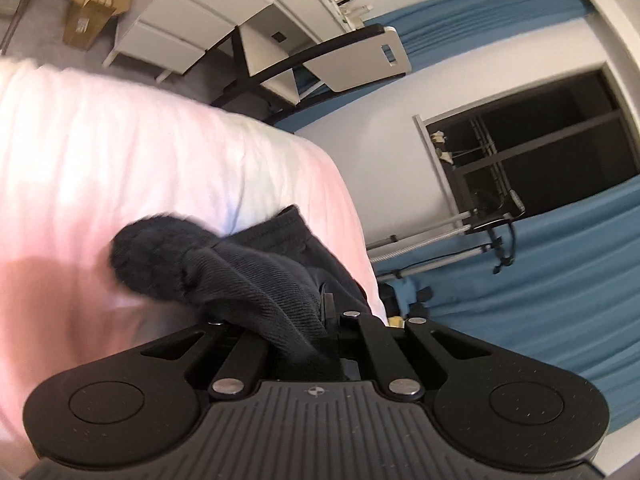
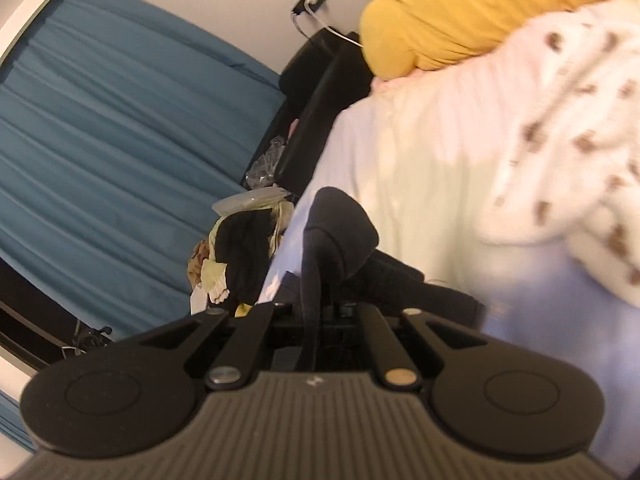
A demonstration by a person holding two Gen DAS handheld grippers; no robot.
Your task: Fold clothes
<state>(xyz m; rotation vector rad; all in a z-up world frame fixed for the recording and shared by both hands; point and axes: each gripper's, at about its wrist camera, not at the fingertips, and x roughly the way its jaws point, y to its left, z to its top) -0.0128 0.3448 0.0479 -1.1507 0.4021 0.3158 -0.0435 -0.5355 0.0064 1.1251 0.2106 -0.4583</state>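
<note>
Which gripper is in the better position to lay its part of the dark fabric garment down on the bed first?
Probably the left gripper. Its bunch of the dark ribbed fabric garment hangs over open pink-white bedding. The right gripper holds its part near the bed's edge, with a white spotted blanket close by.

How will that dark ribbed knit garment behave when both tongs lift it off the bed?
Probably floppy: the dark ribbed knit garment already droops and bunches where the left tongs pinch it. Likely light, since a thin fold hangs limp from the right tongs. Its ribbed texture should grip rather than slide, though loose ends may drag on the pale pink bedsheet.
</note>
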